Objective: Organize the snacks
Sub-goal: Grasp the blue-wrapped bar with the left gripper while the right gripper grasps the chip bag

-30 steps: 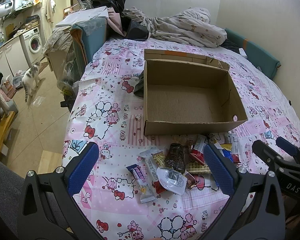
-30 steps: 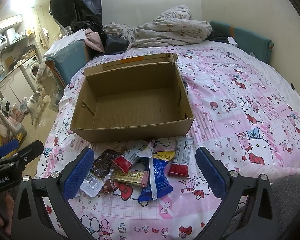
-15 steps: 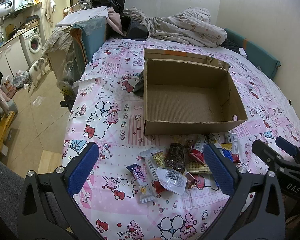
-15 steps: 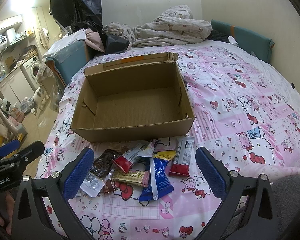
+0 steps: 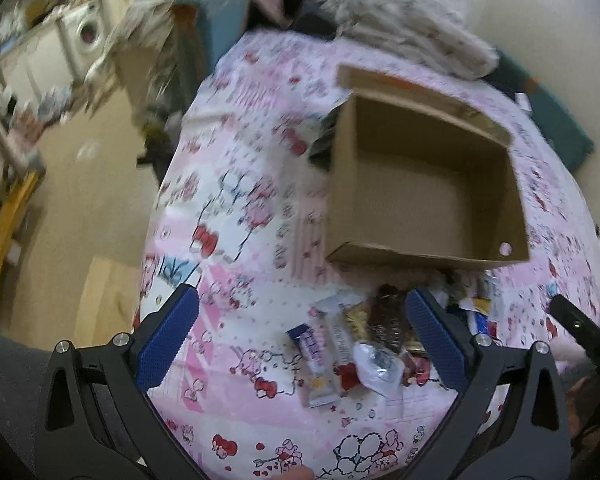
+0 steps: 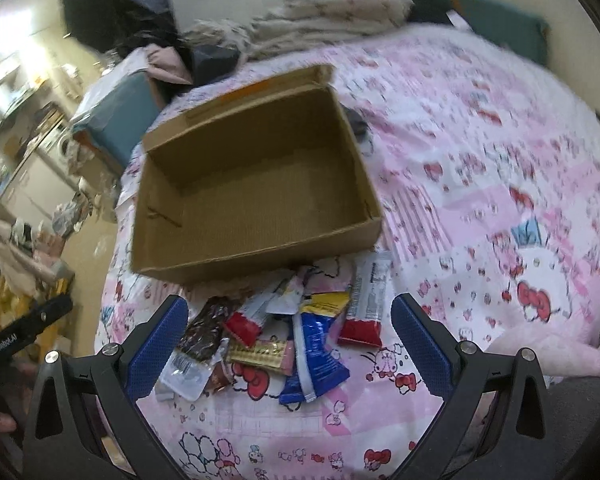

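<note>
**Left wrist and right wrist views: both tongs wide open above the snack pile, box empty**

Left wrist view first: the left gripper point(image 5: 300, 336) hangs over the bed with its blue-padded fingers point(image 5: 167, 334) spread wide and nothing between them. Right wrist view shows the right gripper point(image 6: 290, 344) in the same state, fully parted and holding nothing.

Taking the cardboard box point(image 6: 256, 184) as the landmark, the snacks point(image 6: 276, 340) lie in a loose heap on the pink cartoon bedspread point(image 6: 500, 200), just in front of the box's near wall and apart from it. None is inside the box; its bare corrugated floor shows in both views. In the heap, nearest the box's right corner, a silver wrapper with a red end point(image 6: 366, 308) lies lengthwise. Beside it toward the middle are a blue packet point(image 6: 316, 354) and a yellow-ended one point(image 6: 326, 302). A dark brown wrapper point(image 6: 206, 332) sits toward the box's left corner, with a clear sealed cup point(image 6: 184, 370) nearer the camera. A gold-patterned bar point(image 6: 262, 354) lies under the middle of the pile. In the left view a purple-and-white stick point(image 5: 314, 360) lies at the heap's left edge.

Beyond the box's far flap, rumpled pale bedding point(image 6: 328, 16) is piled against the wall. Left of the box, off the bed, a washing machine point(image 5: 86, 34) shows blurred.
</note>
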`<move>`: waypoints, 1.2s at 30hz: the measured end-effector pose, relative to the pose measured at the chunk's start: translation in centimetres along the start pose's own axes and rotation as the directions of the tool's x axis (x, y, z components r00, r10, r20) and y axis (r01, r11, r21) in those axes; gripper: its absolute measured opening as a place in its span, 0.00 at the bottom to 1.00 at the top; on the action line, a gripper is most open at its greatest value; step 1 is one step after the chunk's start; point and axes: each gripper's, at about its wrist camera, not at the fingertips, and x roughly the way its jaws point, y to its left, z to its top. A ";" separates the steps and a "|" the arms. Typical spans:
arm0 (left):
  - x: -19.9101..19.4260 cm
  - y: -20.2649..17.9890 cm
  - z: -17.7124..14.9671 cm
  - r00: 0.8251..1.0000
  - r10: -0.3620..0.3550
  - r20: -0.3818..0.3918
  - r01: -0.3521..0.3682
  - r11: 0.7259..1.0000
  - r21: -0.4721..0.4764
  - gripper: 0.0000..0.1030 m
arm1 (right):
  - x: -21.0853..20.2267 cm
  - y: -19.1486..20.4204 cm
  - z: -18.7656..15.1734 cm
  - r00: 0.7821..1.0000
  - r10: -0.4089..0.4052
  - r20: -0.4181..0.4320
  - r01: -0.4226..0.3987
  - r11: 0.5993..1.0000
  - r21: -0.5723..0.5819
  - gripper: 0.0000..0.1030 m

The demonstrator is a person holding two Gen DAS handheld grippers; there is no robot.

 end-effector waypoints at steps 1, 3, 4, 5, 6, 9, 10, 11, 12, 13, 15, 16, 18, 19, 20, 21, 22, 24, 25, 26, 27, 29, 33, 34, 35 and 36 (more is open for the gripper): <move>1.0 0.4 0.0 0.999 0.006 -0.035 -0.006 1.000 -0.020 0.94 | 0.5 -0.6 0.1 1.000 0.003 -0.020 -0.003 0.999 0.032 1.00; 3.2 1.1 -0.4 0.993 0.005 -0.122 -0.012 0.998 -0.057 0.78 | 1.4 -1.8 0.1 0.998 0.020 -0.060 -0.014 0.996 0.091 1.00; 4.3 1.3 -0.8 0.986 0.006 -0.165 -0.017 0.997 -0.070 0.75 | 1.8 -2.2 -0.1 0.997 0.025 -0.076 -0.017 0.994 0.113 1.00; 5.4 1.5 -1.2 0.979 0.008 -0.204 -0.025 0.997 -0.080 0.68 | 2.2 -2.5 -0.3 0.996 0.032 -0.089 -0.020 0.991 0.131 1.00; 6.4 1.6 -1.7 0.971 0.006 -0.237 -0.028 0.995 -0.091 0.59 | 2.4 -2.7 -0.3 0.995 0.035 -0.096 -0.021 0.990 0.140 1.00; 9.3 1.6 -3.2 0.939 -0.006 -0.343 -0.038 0.992 -0.122 0.43 | 2.5 -2.9 -0.3 0.996 0.030 -0.090 -0.017 0.990 0.143 1.00; 9.8 1.5 -3.7 0.931 -0.018 -0.365 -0.035 0.990 -0.138 0.40 | 2.5 -2.9 -0.3 0.996 0.030 -0.090 -0.017 0.989 0.144 1.00; 10.4 1.4 -4.1 0.924 -0.028 -0.383 -0.032 0.988 -0.149 0.38 | 2.5 -3.1 -0.3 0.995 0.029 -0.093 -0.015 0.989 0.146 1.00; 10.8 1.2 -4.5 0.919 -0.030 -0.394 -0.032 0.988 -0.149 0.37 | 2.6 -3.2 -0.3 0.995 0.028 -0.099 -0.013 0.988 0.151 1.00; 11.2 0.9 -5.0 0.915 -0.026 -0.403 -0.032 0.990 -0.137 0.36 | 2.7 -3.5 -0.4 0.994 0.031 -0.105 -0.014 0.987 0.158 0.96; 11.9 0.4 -5.7 0.903 -0.029 -0.429 -0.027 0.992 -0.122 0.35 | 3.1 -3.9 -0.2 0.991 0.050 -0.124 -0.028 0.984 0.174 0.84; 12.1 0.5 -6.0 0.896 -0.040 -0.442 -0.020 0.991 -0.131 0.35 | 3.5 -4.2 -0.2 0.987 0.061 -0.149 -0.032 0.982 0.185 0.76; 12.6 0.5 -6.6 0.886 -0.050 -0.461 -0.016 0.990 -0.137 0.35 | 4.3 -4.5 -0.3 0.978 0.079 -0.195 -0.038 0.979 0.202 0.64; 12.9 0.6 -6.9 0.881 -0.053 -0.470 -0.015 0.990 -0.140 0.35 | 5.0 -4.6 -0.5 0.970 0.083 -0.227 -0.035 0.978 0.207 0.63; 13.2 0.5 -7.2 0.876 -0.058 -0.479 -0.012 0.990 -0.141 0.33 | 5.6 -4.6 -0.6 0.964 0.086 -0.250 -0.033 0.977 0.209 0.62; 13.4 0.5 -7.4 0.873 -0.059 -0.483 -0.011 0.990 -0.140 0.25 | 6.5 -4.5 -0.7 0.955 0.091 -0.282 -0.030 0.977 0.212 0.58; 13.5 0.4 -7.6 0.876 -0.050 -0.480 -0.015 0.991 -0.131 0.19 | 7.3 -4.5 -0.9 0.947 0.090 -0.309 -0.023 0.977 0.213 0.57; 13.6 0.4 -7.9 0.877 -0.050 -0.478 -0.017 0.991 -0.135 0.13 | 8.8 -4.2 -1.3 0.928 0.092 -0.361 -0.015 0.977 0.212 0.51; 13.5 0.5 -8.0 0.877 -0.052 -0.478 -0.018 0.990 -0.140 0.13 | 9.4 -4.1 -1.5 0.918 0.095 -0.384 -0.013 0.977 0.211 0.45; 13.5 0.5 -8.0 0.879 -0.050 -0.475 -0.018 0.990 -0.137 0.13 | 9.8 -4.0 -1.6 0.913 0.092 -0.396 -0.007 0.977 0.212 0.42; 13.3 0.4 -8.0 0.882 -0.047 -0.470 -0.016 0.991 -0.129 0.13 | 10.4 -3.9 -1.7 0.908 0.086 -0.410 0.002 0.978 0.209 0.42; 12.7 -0.2 -7.3 0.888 -0.052 -0.456 -0.004 0.993 -0.121 0.13 | 10.9 -3.9 -1.9 0.904 0.078 -0.421 0.010 0.979 0.202 0.38; 11.3 -1.2 -6.3 0.901 -0.051 -0.431 0.004 0.994 -0.109 0.13 | 11.0 -3.3 -2.3 0.900 0.093 -0.425 -0.016 0.984 0.180 0.16; 11.0 -1.2 -6.2 0.906 -0.050 -0.420 0.004 0.994 -0.109 0.13 | 10.6 -3.2 -2.3 0.906 0.085 -0.415 -0.015 0.986 0.169 0.14; 10.7 -1.3 -6.1 0.911 -0.052 -0.409 0.007 0.994 -0.111 0.13 | 10.2 -3.2 -2.3 0.910 0.085 -0.406 -0.019 0.986 0.164 0.12; 10.4 -1.2 -5.9 0.914 -0.054 -0.401 0.008 0.993 -0.115 0.13 | 9.9 -3.2 -2.3 0.912 0.100 -0.398 -0.033 0.985 0.172 0.12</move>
